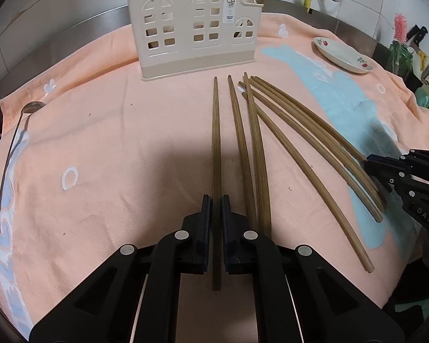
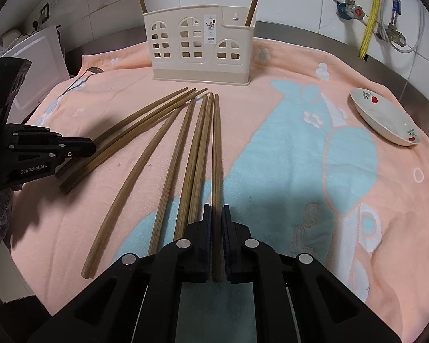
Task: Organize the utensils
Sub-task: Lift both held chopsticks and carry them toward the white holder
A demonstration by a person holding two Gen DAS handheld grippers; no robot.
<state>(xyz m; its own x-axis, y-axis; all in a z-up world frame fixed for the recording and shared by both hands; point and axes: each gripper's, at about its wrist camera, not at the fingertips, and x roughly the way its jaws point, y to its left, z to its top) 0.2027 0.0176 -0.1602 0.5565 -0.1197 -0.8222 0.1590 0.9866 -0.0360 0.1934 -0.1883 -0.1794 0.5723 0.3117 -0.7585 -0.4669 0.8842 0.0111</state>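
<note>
We are pinching one chopstick (image 1: 216,154) in our left gripper (image 1: 216,204); our right gripper (image 2: 216,213) is pinching another chopstick (image 2: 216,154) on the towel (image 1: 114,148).

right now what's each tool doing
left tool: shut on a brown wooden chopstick
right tool: shut on another brown wooden chopstick

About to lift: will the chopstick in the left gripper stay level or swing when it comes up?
The left gripper grips the chopstick near its thick end, so the thin tip may droop. It looks stiff and light. The other chopsticks lie apart and likely won't be dragged along.
</note>
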